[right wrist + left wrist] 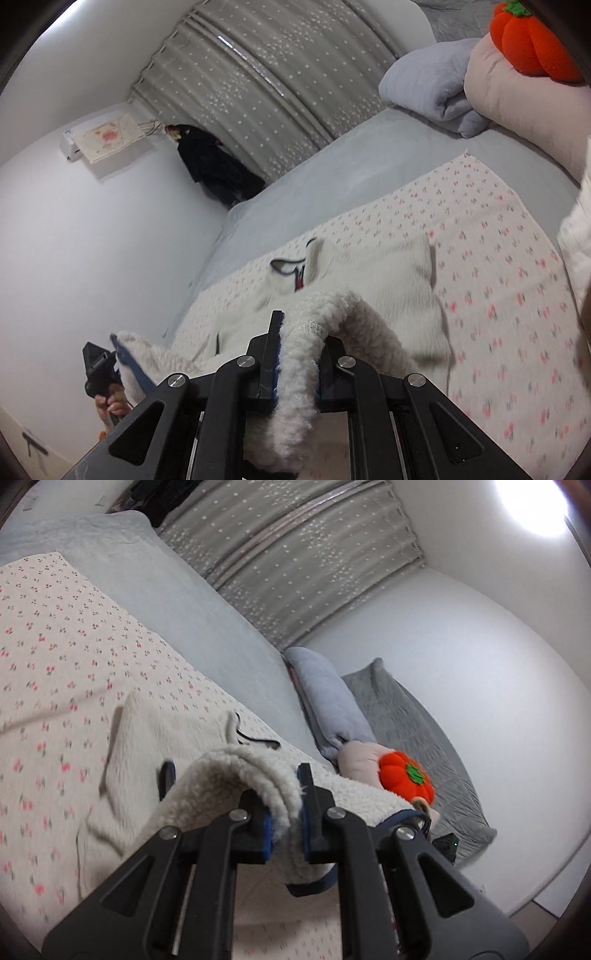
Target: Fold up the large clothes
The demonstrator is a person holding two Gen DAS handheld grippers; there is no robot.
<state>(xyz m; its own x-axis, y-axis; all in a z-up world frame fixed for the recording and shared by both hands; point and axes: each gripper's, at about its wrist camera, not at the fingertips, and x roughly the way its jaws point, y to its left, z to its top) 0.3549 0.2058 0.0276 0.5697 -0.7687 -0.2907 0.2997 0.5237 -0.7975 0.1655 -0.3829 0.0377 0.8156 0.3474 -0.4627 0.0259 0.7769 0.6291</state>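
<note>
A cream fleece garment (pixel 177 731) with navy trim lies partly spread on a floral sheet (pixel 55 646) on the bed. My left gripper (pixel 284 805) is shut on a doubled fold of its fluffy edge, lifted above the sheet. In the right wrist view the same garment (pixel 369 269) lies ahead. My right gripper (pixel 301 343) is shut on another thick fleece edge that drapes over its fingers. The left gripper (pixel 99 369), held by a hand, shows at the lower left with the navy-trimmed hem raised.
An orange pumpkin plush (pixel 404 779) sits on a pink pillow beside a folded grey-blue blanket (pixel 328 698) and a grey quilt (pixel 417 720) at the bed's head. A starred grey curtain (pixel 258 85) runs along the far side. Dark clothes (pixel 214 166) hang in the corner.
</note>
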